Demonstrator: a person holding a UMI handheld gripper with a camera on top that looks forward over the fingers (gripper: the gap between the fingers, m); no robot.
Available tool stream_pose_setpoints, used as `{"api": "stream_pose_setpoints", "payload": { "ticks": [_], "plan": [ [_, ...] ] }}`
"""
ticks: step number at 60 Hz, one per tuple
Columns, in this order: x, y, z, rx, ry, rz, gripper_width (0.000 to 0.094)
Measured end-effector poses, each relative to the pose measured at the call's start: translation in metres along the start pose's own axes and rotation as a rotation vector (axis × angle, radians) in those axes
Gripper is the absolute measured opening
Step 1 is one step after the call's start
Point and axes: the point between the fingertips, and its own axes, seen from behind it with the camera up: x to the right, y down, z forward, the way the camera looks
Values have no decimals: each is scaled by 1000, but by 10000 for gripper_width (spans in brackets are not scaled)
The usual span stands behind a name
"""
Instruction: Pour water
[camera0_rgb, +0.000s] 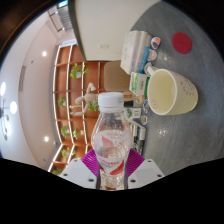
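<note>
My gripper (112, 165) is shut on a clear plastic water bottle (111, 135) with a white cap and a red-and-white label. Both purple pads (90, 158) press against its sides. The view is rolled sideways, so the bottle is held tilted. A pale yellow cup (172, 92) lies beyond the bottle and to its right, on the grey table (195, 60), with its open mouth facing the bottle. The bottle's cap (111, 100) is on and sits apart from the cup's rim.
A packet with green print (140, 52) and small cartons (137, 85) stand beside the cup. A red round lid (181, 42) lies on the table beyond. Wooden shelves with plants (72, 100) fill the background on the left, next to a white wall panel (100, 25).
</note>
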Motion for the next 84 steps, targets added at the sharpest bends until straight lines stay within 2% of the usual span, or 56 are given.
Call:
{"api": "stream_pose_setpoints", "payload": {
  "ticks": [18, 31, 38, 49, 57, 65, 67, 73, 84],
  "plan": [
    [14, -28, 18, 3, -16, 399, 337],
    [20, -24, 19, -43, 26, 384, 338],
    [19, -23, 8, -51, 70, 202, 338],
    [-14, -79, -19, 27, 177, -458, 357],
    [-45, -154, -41, 163, 304, -981, 358],
    [-69, -221, -65, 342, 406, -1306, 357],
    [-71, -233, -69, 362, 447, -1345, 356],
    [-47, -273, -76, 401, 551, -1424, 357],
    [23, -316, -77, 375, 652, -1427, 356]
  ]
}}
